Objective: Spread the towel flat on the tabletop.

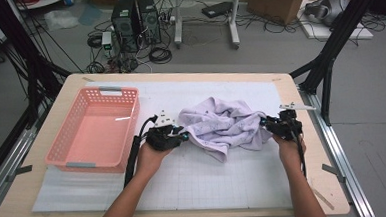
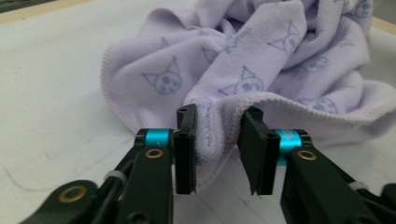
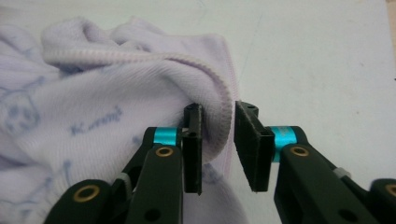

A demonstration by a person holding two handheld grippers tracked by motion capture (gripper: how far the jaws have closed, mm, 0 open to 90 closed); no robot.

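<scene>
Two claws logged, both at the lilac towel (image 1: 226,127), which I take as landmark. It lies crumpled on the white gridded mat (image 1: 209,177) of the table (image 1: 305,182), right of the pink basket (image 1: 94,131) and not touching it.

Item: left claw (image 1: 182,135), at the towel's left edge. In the left gripper view (image 2: 217,149) I see its jaws apart with a hanging fold of the towel's hem between them; the cloth lies against the left pad (image 2: 186,154), and a gap stands between it and the right pad. No clamp.

Item: right claw (image 1: 266,124), at the towel's right edge. In the right gripper view (image 3: 218,144) I see a rolled, stitched hem between the jaws, close against the left pad (image 3: 192,149), the right pad clear of it. Jaws apart, no clamp.

Item: towel, printed with small blue cartoon faces and script, bunched highest at its middle, one corner trailing toward my side of the table.

Item: basket, slotted walls, lying left of the towel; left hand (image 1: 151,158) between the two.
</scene>
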